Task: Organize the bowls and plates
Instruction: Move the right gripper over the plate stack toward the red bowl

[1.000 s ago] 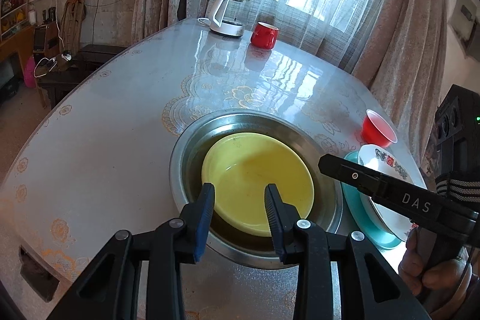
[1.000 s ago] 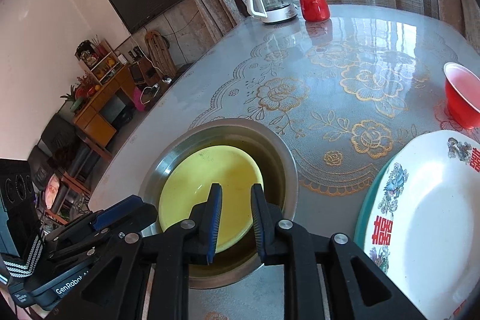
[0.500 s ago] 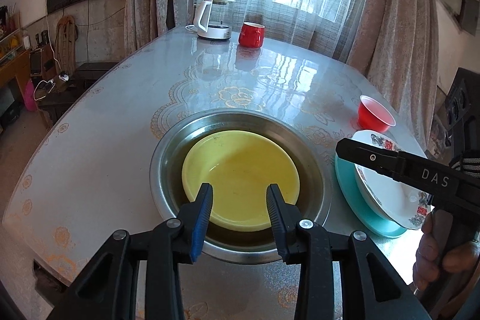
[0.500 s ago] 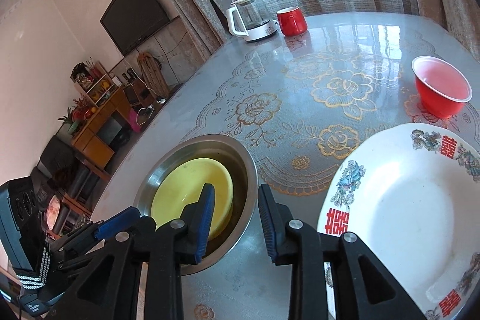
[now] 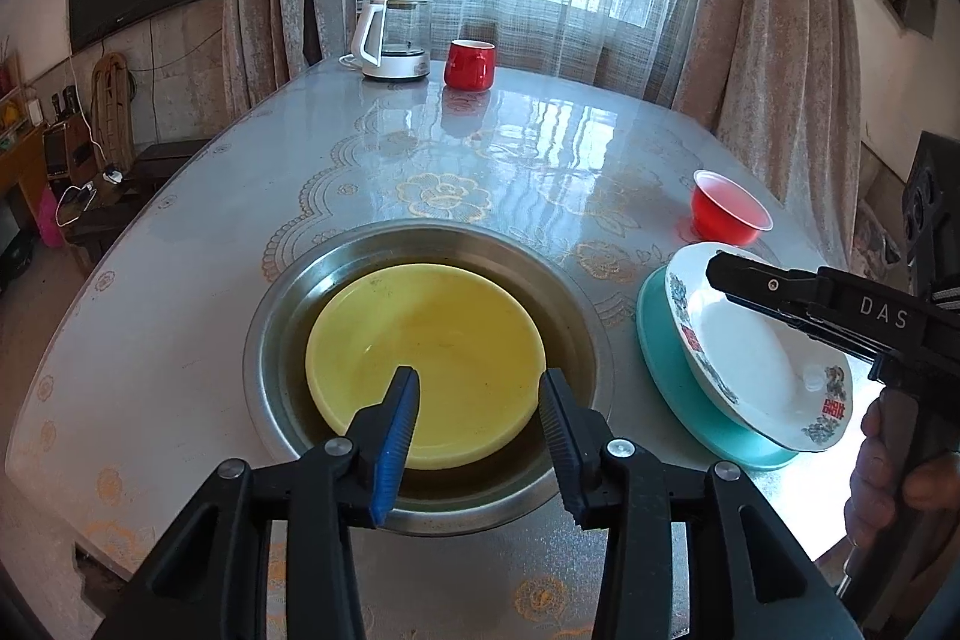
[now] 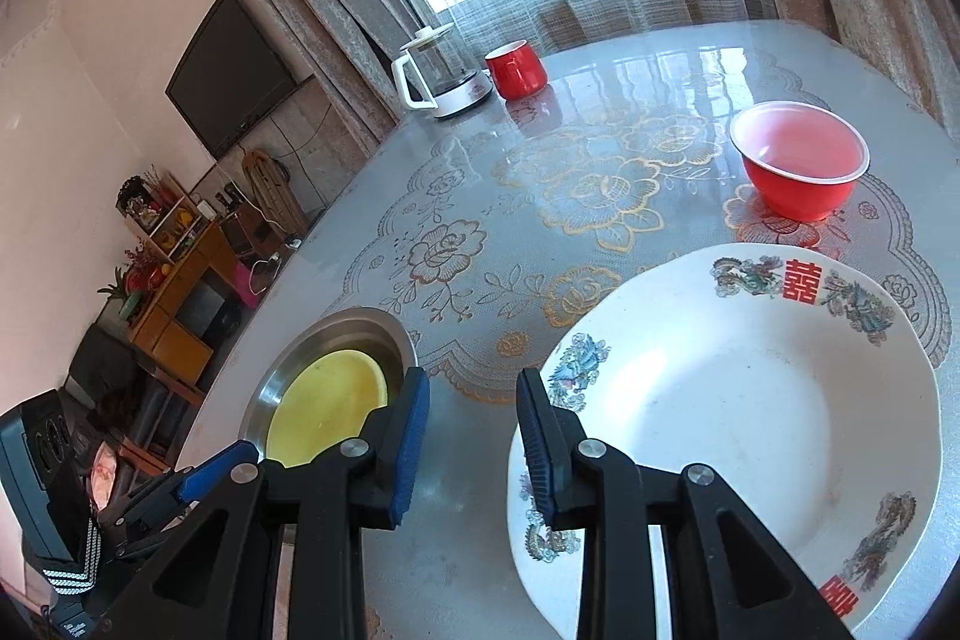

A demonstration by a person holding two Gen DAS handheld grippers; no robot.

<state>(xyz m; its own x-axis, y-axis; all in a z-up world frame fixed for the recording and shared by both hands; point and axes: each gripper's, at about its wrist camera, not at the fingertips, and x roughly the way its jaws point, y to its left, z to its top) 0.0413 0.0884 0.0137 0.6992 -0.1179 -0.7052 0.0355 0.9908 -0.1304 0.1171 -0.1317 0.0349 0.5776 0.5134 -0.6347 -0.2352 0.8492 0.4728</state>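
Where the right tongs [image 5: 729,274] hover, "DAS" reads.

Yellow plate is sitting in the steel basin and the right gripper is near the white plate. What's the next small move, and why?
Probably ease the right gripper rightward so its fingers straddle the near rim of the white patterned plate. Its jaws have just been opening and hold nothing, with the rim just beside the right-hand finger. The white plate lies tilted on the teal plate, while the yellow plate already rests in the round steel basin.

On the table [image 5: 240,196] — three plates: one yellow [image 5: 426,358], one white patterned [image 6: 750,400], one teal [image 5: 666,358] — one steel basin [image 5: 432,508], one red bowl [image 6: 801,160], one red mug [image 5: 469,64], one kettle [image 5: 393,37].
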